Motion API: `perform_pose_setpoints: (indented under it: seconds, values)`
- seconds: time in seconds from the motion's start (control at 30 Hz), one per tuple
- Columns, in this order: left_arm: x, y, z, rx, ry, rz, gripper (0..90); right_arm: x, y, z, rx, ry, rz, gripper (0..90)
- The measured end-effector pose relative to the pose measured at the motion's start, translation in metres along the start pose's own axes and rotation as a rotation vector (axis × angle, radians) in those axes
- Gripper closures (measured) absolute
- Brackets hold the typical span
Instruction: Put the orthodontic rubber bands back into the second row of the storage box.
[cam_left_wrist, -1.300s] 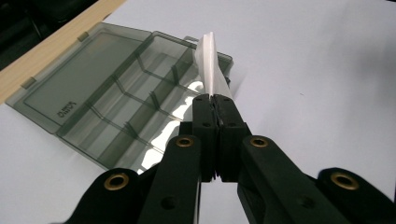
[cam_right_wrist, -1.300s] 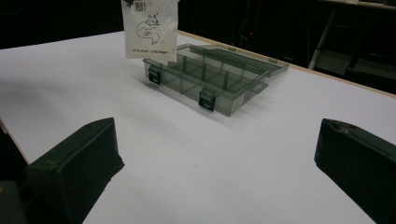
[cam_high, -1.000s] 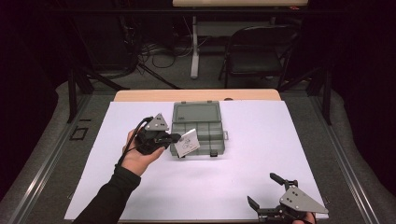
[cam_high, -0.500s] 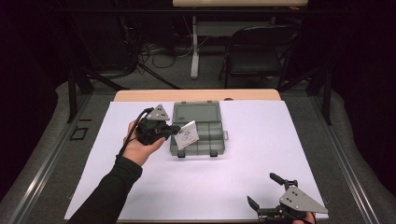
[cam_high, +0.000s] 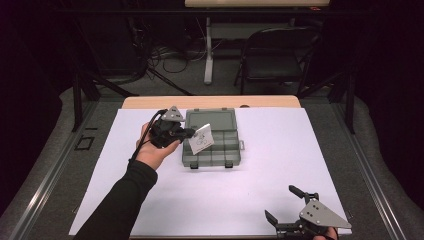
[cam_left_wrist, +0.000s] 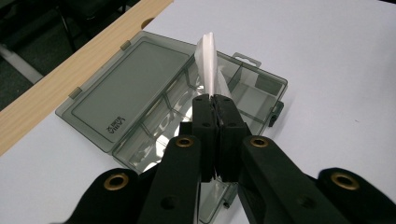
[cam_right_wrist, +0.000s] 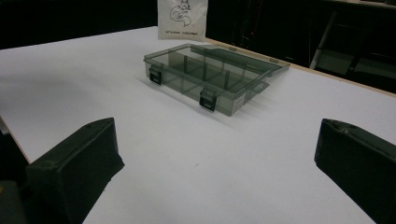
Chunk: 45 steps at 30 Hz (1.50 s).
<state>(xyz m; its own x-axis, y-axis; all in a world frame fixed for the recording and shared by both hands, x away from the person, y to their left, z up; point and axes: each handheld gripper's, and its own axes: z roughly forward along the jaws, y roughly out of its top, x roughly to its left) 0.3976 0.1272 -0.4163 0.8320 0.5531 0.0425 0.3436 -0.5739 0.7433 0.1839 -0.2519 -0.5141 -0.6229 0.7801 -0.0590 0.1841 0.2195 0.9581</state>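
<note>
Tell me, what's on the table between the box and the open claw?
Nothing: in the high view, only bare white table lies between the box and the right gripper.

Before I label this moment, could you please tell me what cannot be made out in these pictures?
- Printed drawing on the small white paper card: too small in the high view, cut by the top edge in the right gripper view, edge-on in the left gripper view.
- Near compartments of the smoky grey clear plastic organiser box: hidden by the shut left gripper.
- Right gripper: the hand holding it is cut by the high view's bottom edge.
</note>
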Motion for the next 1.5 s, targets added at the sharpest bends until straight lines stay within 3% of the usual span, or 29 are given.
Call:
perform_pose_setpoints:
  seconds: [0.57, 1.03, 1.5]
  values:
    - [0.006, -0.001, 0.023, 0.046, -0.014, 0.001, 88.4, 0.000, 0.000, -0.001, -0.001, 0.001, -0.002, 0.0]
    - [-0.001, -0.001, 0.045, 0.079, -0.035, 0.026, 88.4, 0.000, 0.000, -0.001, -0.001, 0.004, -0.005, 0.0]
    - [-0.005, -0.005, 0.059, 0.092, -0.058, 0.024, 88.3, 0.000, 0.000, -0.001, -0.001, 0.005, -0.004, 0.0]
